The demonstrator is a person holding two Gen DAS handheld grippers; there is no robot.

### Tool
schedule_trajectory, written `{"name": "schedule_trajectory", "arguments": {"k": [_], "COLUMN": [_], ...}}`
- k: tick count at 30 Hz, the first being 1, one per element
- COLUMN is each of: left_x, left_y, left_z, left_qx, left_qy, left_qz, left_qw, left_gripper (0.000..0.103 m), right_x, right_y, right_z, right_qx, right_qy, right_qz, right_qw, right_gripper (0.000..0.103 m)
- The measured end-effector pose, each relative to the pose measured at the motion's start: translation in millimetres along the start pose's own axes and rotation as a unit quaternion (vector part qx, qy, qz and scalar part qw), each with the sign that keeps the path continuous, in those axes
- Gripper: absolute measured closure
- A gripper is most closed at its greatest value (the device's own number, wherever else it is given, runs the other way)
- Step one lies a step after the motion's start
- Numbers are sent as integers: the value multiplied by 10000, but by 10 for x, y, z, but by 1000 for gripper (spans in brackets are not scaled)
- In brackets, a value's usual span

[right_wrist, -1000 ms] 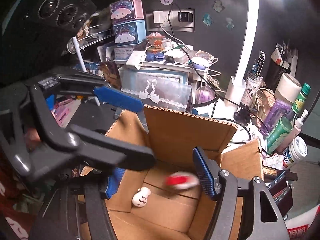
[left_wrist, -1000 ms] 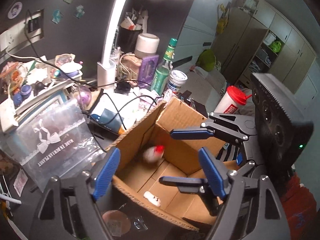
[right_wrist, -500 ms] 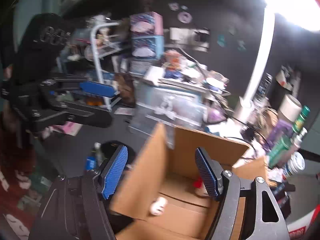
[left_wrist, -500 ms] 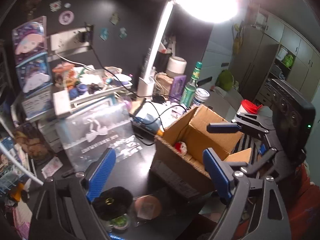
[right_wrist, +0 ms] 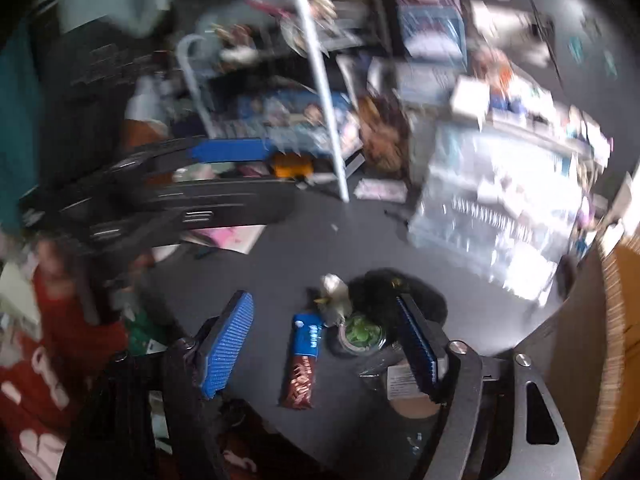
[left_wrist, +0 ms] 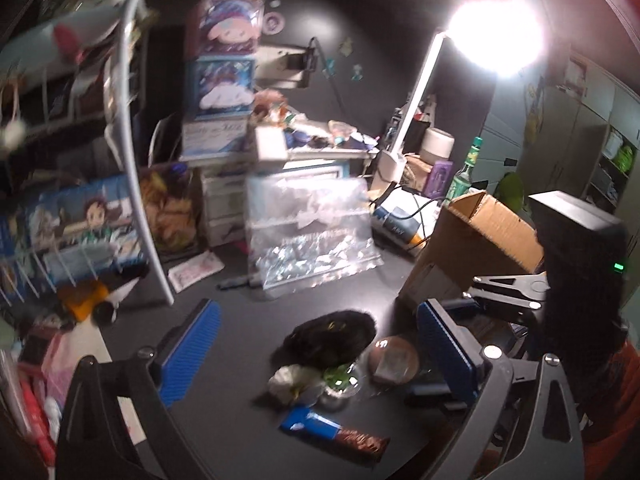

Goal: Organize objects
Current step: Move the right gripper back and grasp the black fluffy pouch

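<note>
Loose items lie on the dark desk: a blue-and-brown snack bar (left_wrist: pixel 334 438) (right_wrist: pixel 303 359), a black furry pouch (left_wrist: pixel 330 338) (right_wrist: pixel 384 292), a small round tin with green contents (left_wrist: pixel 340 380) (right_wrist: pixel 362 334), a white crumpled object (left_wrist: pixel 290 380) (right_wrist: pixel 331 292) and a round tan lid (left_wrist: pixel 394 362) (right_wrist: pixel 412 394). The open cardboard box (left_wrist: pixel 476 248) (right_wrist: pixel 616 344) stands to the right. My left gripper (left_wrist: pixel 320 356) is open and empty above the items. My right gripper (right_wrist: pixel 324 340) is open and empty, with the snack bar between its fingers in view.
A clear plastic bag (left_wrist: pixel 308 232) (right_wrist: pixel 488 208) leans behind the items. A white wire rack (left_wrist: pixel 132 152) (right_wrist: pixel 320 92) with boxes stands at the left. A desk lamp (left_wrist: pixel 416 92), bottles (left_wrist: pixel 466 172) and cables crowd the back. The right wrist view is blurred.
Both grippers have pulled back from over the box and swung left. They now look down on the loose items on the desk. The box has shifted to the right edge of both views.
</note>
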State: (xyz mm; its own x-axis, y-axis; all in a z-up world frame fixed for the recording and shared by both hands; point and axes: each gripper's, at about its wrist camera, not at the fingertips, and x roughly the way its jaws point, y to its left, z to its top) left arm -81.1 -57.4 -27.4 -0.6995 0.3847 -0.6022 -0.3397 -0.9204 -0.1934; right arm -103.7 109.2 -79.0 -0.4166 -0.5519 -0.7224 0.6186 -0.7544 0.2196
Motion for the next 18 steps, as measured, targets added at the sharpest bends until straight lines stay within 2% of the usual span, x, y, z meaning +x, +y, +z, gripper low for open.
{"name": "schedule_trajectory", "arguments": {"k": [1, 2, 10, 18], "left_x": [6, 18, 58, 168], "left_y": [52, 114, 445, 669], "left_z": [-64, -126, -283, -312], "left_qx": [-64, -133, -443, -568], "left_qy": [20, 36, 48, 103], "left_qz": [-20, -39, -59, -124], "left_qw": [10000, 9999, 9990, 9983], "left_gripper": [5, 5, 5, 5], "right_x": [109, 208, 809, 1133], "right_y": [-63, -125, -594, -771], "right_z": [-6, -3, 138, 220], "right_qx": [156, 288, 1224, 1352], "right_qy": [46, 108, 782, 1330], "right_qz": [-73, -144, -437, -405], "right_qw": [9998, 9994, 9884, 9810], "right_gripper": [8, 7, 7, 7]}}
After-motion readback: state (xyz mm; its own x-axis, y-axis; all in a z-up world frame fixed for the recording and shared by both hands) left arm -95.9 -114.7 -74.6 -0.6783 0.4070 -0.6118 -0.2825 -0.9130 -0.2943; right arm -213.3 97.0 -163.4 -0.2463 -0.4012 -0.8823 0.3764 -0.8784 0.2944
